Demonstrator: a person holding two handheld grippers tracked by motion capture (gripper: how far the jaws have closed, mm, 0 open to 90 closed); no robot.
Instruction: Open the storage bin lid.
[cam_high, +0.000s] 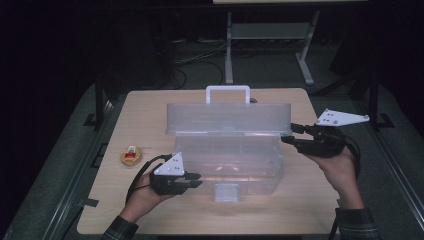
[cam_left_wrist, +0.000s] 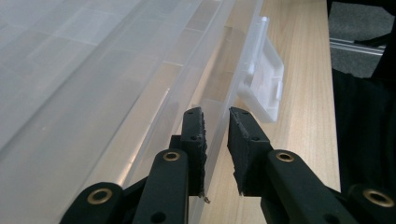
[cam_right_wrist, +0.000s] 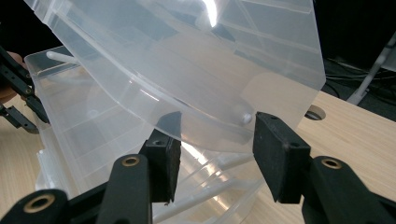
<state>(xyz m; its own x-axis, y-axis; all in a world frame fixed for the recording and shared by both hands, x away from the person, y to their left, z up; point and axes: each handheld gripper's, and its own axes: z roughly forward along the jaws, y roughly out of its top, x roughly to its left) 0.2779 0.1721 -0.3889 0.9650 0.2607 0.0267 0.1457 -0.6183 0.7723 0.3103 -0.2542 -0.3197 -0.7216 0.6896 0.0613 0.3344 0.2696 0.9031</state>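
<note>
A clear plastic organiser box (cam_high: 250, 172) stands mid-table, its lid (cam_high: 227, 117) raised part-way with the white handle (cam_high: 227, 93) at the back. My left gripper (cam_high: 197, 179) is at the box's front left. In the left gripper view its jaws (cam_left_wrist: 217, 128) stand narrowly open astride the front wall (cam_left_wrist: 187, 88), and the pads do not visibly press on it. The front latch (cam_left_wrist: 264, 84) hangs just beyond them. My right gripper (cam_high: 290, 134) is open at the lid's right end. The lid's rounded corner (cam_right_wrist: 224, 116) lies between its wide-apart jaws (cam_right_wrist: 212, 151).
A small round yellow-brown object (cam_high: 131, 156) with a red and white top lies on the wooden table (cam_high: 310, 200) left of the box. A metal stand (cam_high: 267, 35) and cables are on the floor behind. In the right gripper view the other gripper (cam_right_wrist: 16, 93) shows at far left.
</note>
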